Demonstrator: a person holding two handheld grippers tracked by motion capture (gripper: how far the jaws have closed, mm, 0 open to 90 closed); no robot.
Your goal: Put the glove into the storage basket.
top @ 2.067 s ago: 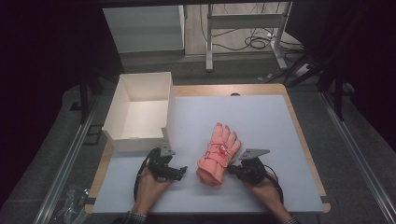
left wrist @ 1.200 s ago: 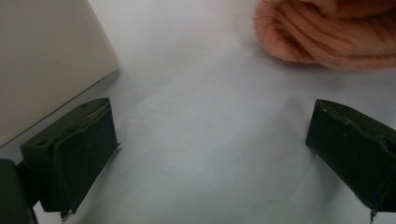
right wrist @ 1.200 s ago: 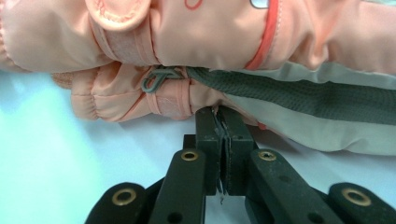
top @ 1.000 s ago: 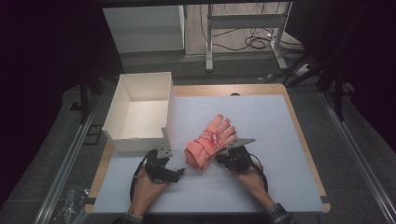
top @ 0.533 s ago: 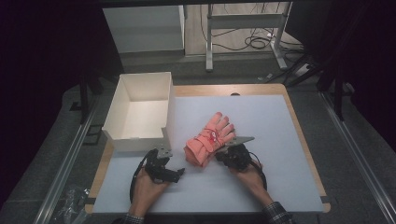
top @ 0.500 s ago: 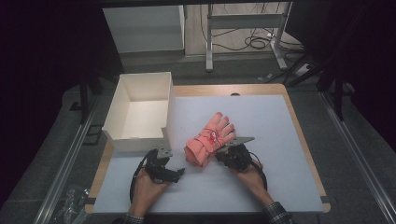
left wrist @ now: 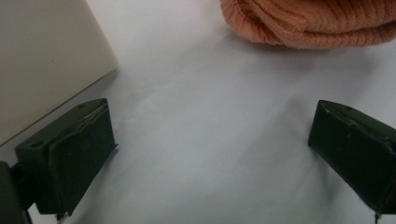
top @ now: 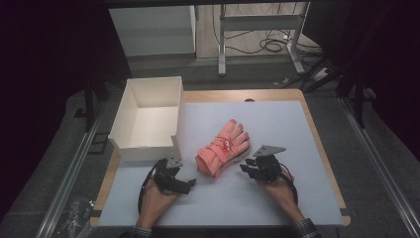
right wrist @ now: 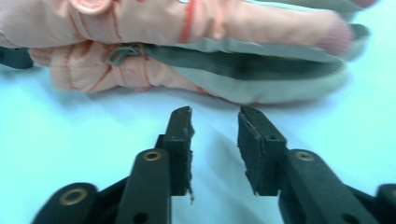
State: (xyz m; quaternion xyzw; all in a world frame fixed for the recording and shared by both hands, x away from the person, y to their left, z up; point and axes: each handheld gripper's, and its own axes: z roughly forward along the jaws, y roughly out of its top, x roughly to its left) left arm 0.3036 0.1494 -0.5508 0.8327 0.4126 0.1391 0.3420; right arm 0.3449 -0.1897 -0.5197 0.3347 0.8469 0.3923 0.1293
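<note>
A pair of salmon-pink gloves [top: 223, 147] lies stacked on the white mat, fingers pointing to the far right. My right gripper [top: 246, 167] sits just right of the cuff end. In the right gripper view its jaws [right wrist: 215, 119] stand partly apart with nothing between them, a little short of the gloves [right wrist: 187, 42]; they have just been opening. My left gripper [top: 189, 182] rests on the mat left of the cuffs. Its jaws [left wrist: 210, 149] are wide open over bare mat, with the knitted cuff [left wrist: 317, 23] ahead.
An empty white box [top: 146, 152] stands at the mat's left, just beyond the left gripper; its wall [left wrist: 42, 60] fills the upper left of the left gripper view. The mat [top: 282, 119] lies on a wooden table. Table legs and cables are behind.
The right gripper has drawn back to the right, off the gloves, and its jaws have parted. The gloves stay where they were left. The left gripper has not moved.
</note>
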